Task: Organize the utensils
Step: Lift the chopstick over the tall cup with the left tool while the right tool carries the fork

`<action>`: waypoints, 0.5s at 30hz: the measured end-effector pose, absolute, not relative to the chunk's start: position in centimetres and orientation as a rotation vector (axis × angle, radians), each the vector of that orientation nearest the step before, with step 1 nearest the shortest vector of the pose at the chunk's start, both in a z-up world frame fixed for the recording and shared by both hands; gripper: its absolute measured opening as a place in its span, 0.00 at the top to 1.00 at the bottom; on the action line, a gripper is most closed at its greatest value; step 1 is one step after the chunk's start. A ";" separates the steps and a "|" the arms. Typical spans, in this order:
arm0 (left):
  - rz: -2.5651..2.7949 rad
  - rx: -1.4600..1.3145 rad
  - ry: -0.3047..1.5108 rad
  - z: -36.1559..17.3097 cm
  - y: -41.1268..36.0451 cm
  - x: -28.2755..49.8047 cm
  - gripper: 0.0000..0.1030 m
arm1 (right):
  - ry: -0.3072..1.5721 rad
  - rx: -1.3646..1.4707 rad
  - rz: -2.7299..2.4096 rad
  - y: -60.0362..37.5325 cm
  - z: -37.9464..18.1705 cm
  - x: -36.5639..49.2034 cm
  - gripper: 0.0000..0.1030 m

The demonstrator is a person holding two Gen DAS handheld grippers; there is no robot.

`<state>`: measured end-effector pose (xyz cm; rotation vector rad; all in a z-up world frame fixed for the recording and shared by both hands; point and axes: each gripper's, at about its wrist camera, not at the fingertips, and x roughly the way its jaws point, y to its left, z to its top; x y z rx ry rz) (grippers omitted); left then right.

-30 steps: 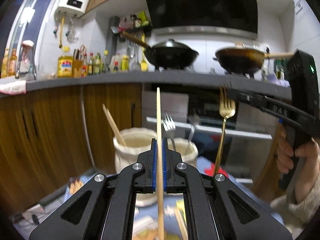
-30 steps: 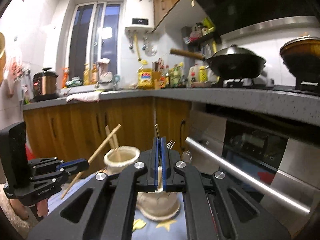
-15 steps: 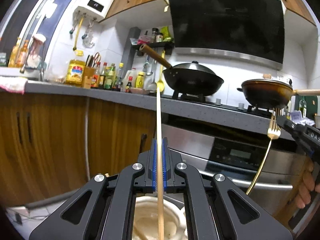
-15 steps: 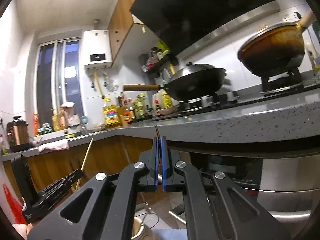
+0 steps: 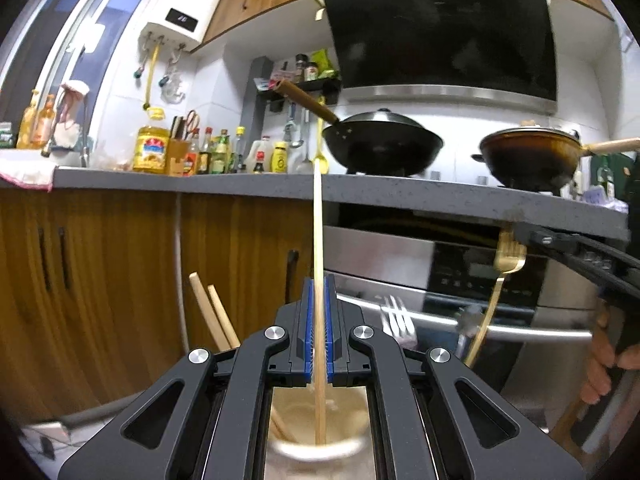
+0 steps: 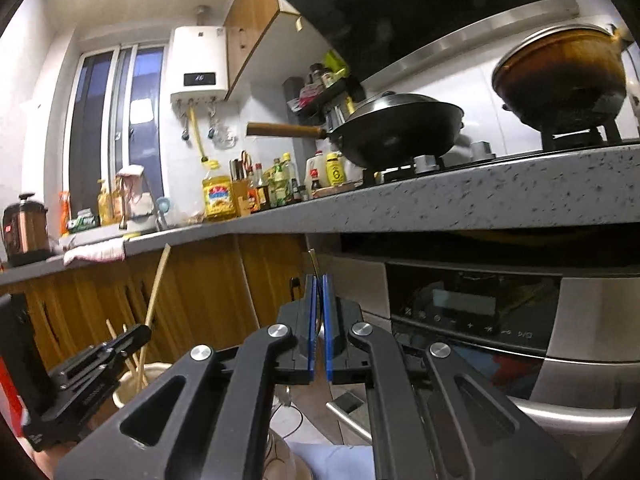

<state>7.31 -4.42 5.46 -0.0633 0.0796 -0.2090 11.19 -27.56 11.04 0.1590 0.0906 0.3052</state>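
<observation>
My left gripper (image 5: 319,292) is shut on a long wooden chopstick (image 5: 318,248) that stands upright, its lower end inside a cream ceramic holder (image 5: 320,446) right below the jaws. Two more chopsticks (image 5: 212,320) lean in that holder. My right gripper (image 6: 319,292) is shut on a gold fork; only its thin edge (image 6: 314,264) shows between the pads. In the left wrist view the gold fork (image 5: 506,256) hangs tines up from the right gripper (image 5: 520,236), beside a silver fork (image 5: 396,316). The left gripper (image 6: 136,334) with its chopstick (image 6: 158,288) shows in the right wrist view over the holder (image 6: 136,380).
A grey counter (image 5: 400,192) carries a black wok (image 5: 380,148), a brown pan (image 5: 532,156) and bottles (image 5: 216,152). Below are wooden cabinet doors (image 5: 100,272) and a steel oven front (image 5: 460,280). A blue cloth (image 6: 336,460) lies under the holders.
Both grippers rose and tilted up, then the left came back down. The chopstick's lower end now sits in the holder. The gold fork stays held high at the right.
</observation>
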 end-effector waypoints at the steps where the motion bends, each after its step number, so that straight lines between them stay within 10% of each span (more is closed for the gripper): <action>1: -0.215 -0.059 0.075 5.4 -4.4 6.8 0.95 | 0.095 0.152 0.310 -27.4 10.9 11.1 0.97; 15: -0.236 -0.005 0.157 3.6 -4.3 4.3 0.95 | 0.105 0.017 0.368 -24.6 8.9 9.5 0.97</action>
